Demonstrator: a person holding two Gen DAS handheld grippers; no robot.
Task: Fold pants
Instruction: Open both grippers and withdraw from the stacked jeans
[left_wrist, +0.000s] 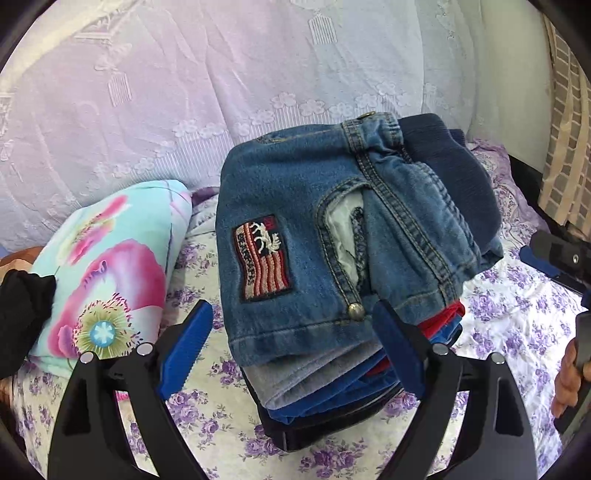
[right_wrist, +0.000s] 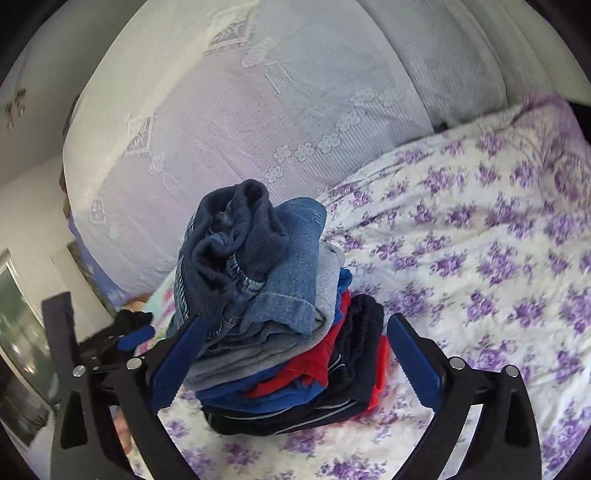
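Both tongs, left (left_wrist: 291, 347) and right (right_wrist: 291, 365), gape around your folded jeans (left_wrist: 295, 236); soft, thick denim, so pinch the folded edge.

Folded jeans (left_wrist: 295, 236) top the pile (left_wrist: 332, 398) between spread left tongs (left_wrist: 291, 343).

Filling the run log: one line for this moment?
jeans: folded, top of stack | left gripper: open | right gripper: open | bed
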